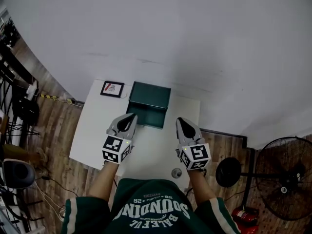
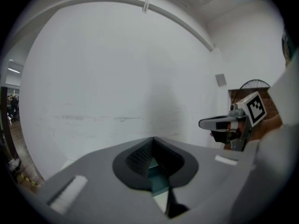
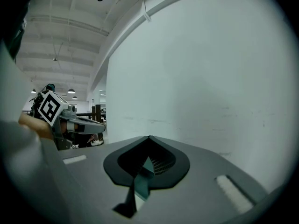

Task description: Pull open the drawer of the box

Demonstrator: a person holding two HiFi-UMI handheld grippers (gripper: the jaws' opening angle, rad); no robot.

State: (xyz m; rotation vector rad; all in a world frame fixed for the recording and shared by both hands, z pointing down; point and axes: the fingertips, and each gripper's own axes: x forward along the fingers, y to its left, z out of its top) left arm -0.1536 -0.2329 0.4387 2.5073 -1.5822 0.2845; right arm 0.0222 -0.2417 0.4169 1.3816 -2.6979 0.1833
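**Both grippers closed in front of the box**

Head view: The dark green box (image 1: pixel 150 97) stands at the far side of the white table (image 1: pixel 95 130), and its front face (image 1: pixel 147 118) is turned toward me. My left gripper (image 1: pixel 130 116) has its tip at the front left corner of the box. I cannot tell from here whether it touches. My right gripper (image 1: pixel 181 120) lies over bare table just beside the front right corner, clear of the box. A framed picture (image 1: pixel 112 88) lies left of the box.

Left gripper view: My jaws are closed tip to tip with nothing clamped between them. A teal patch of the box (image 2: pixel 157 180) shows through the opening below the tips, close under the gripper (image 2: pixel 153 141). The right gripper (image 2: pixel 213 123) shows at the right, level with mine.

Right gripper view: These jaws also meet at the tip and are empty. A sliver of the box (image 3: pixel 141 182) shows low in the opening of the gripper (image 3: pixel 149 139). The left gripper (image 3: pixel 93 124) is off to the left.
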